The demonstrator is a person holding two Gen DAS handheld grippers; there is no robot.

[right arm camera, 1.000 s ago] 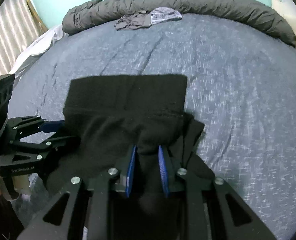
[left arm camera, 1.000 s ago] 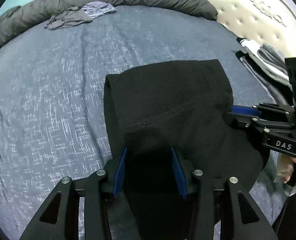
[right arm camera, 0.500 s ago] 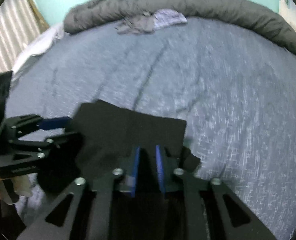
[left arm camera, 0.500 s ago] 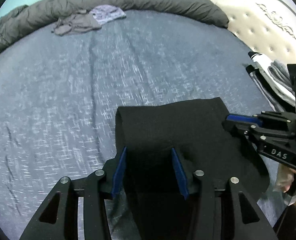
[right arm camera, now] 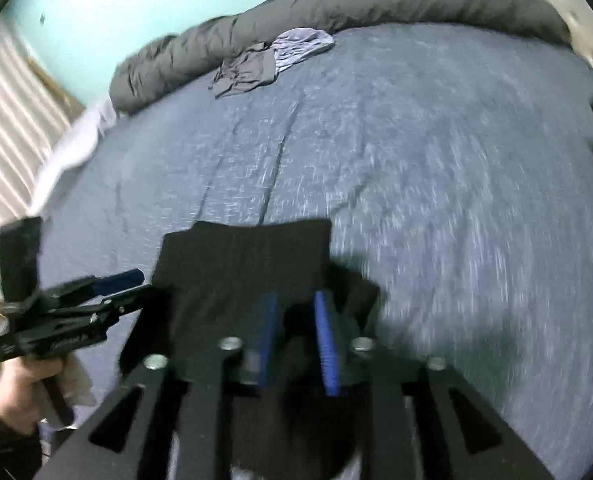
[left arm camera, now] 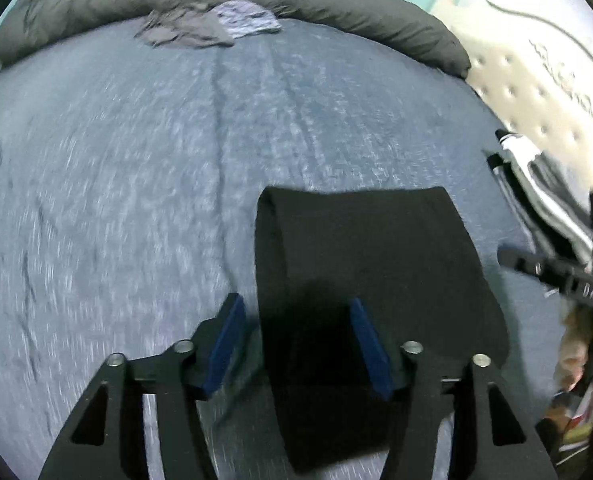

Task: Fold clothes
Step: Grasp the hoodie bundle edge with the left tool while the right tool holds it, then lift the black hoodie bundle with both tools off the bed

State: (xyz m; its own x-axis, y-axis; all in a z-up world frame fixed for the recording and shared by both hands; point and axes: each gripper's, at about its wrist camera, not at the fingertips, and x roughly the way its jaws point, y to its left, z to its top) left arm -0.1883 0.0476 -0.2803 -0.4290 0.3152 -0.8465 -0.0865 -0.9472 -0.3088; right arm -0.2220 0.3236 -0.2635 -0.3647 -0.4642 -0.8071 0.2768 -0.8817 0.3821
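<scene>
A black garment (left arm camera: 368, 248) lies folded flat in a rough rectangle on the blue-grey bed sheet (left arm camera: 116, 200). My left gripper (left arm camera: 296, 320) hovers over its near left edge. Its jaws are opening: the left pad is off the cloth and neither pad presses on it. In the right wrist view the same garment (right arm camera: 248, 256) lies under my right gripper (right arm camera: 294, 320), whose jaws are also opening, with dark cloth below the gap and nothing pinched. The left gripper (right arm camera: 112, 284) shows at the garment's left side, held by a hand (right arm camera: 20, 392). The right gripper (left arm camera: 514, 258) shows blurred at the right.
A rolled grey duvet (left arm camera: 336, 4) runs along the far edge of the bed. A loose pile of grey and lavender clothes (left arm camera: 212, 26) lies in front of it. Folded clothes (left arm camera: 536, 176) are stacked at the right by the white tufted headboard (left arm camera: 536, 80).
The garment's held edge was carried over, leaving a shorter folded rectangle. Both grippers have since widened their jaws, let go of the cloth and lifted away; the views are blurred by motion.
</scene>
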